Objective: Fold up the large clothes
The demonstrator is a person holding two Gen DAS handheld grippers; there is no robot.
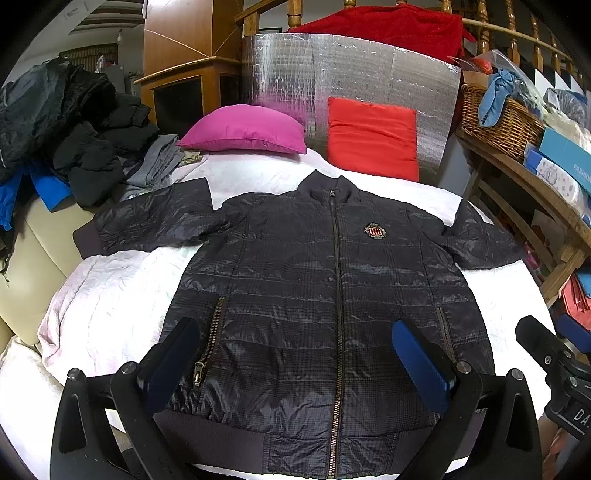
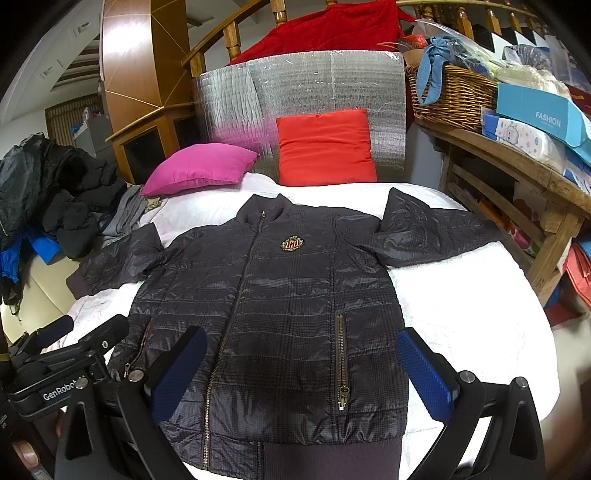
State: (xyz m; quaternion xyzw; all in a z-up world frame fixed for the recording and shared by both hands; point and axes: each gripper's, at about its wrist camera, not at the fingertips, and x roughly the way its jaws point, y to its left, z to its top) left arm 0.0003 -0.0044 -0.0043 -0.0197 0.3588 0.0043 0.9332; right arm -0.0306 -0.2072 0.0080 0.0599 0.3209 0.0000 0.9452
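Both sets of jaws stand spread wide with nothing between them. Left gripper [image 1: 295, 354], black-framed with blue pads, hovers above the lower front of the jacket; right gripper [image 2: 301, 363], of the same build, hovers above the jacket's lower right half, its outer pad over the bedcover. Each gripper shows at the edge of the other's view, side by side.

Dark navy quilted zip-front jacket [image 1: 314, 280] lies flat, front up, on a white textured bedcover [image 1: 110, 302]. Zip closed to the ribbed collar. Collar points away from the cameras, ribbed hem nearest them. Embroidered red and gold crest badge [image 1: 376, 232] sits on the chest beside the zip. Two zipped slanted pockets visible, one on each side. Both sleeves are spread outward on the bedcover, each bent partway along.

Beyond the collar: a magenta cushion [image 1: 243, 129] and a red cushion [image 1: 373, 136], the latter leaning against a silver foil-quilted panel [image 1: 351, 70]. A red blanket [image 1: 388, 26] hangs over the wooden railing behind.

To the left, a heap of black, grey and blue garments [image 1: 74, 140]. To the right, a woven wicker basket [image 1: 495, 118] and a light blue cardboard box [image 2: 539, 110] rest on a wooden bench.
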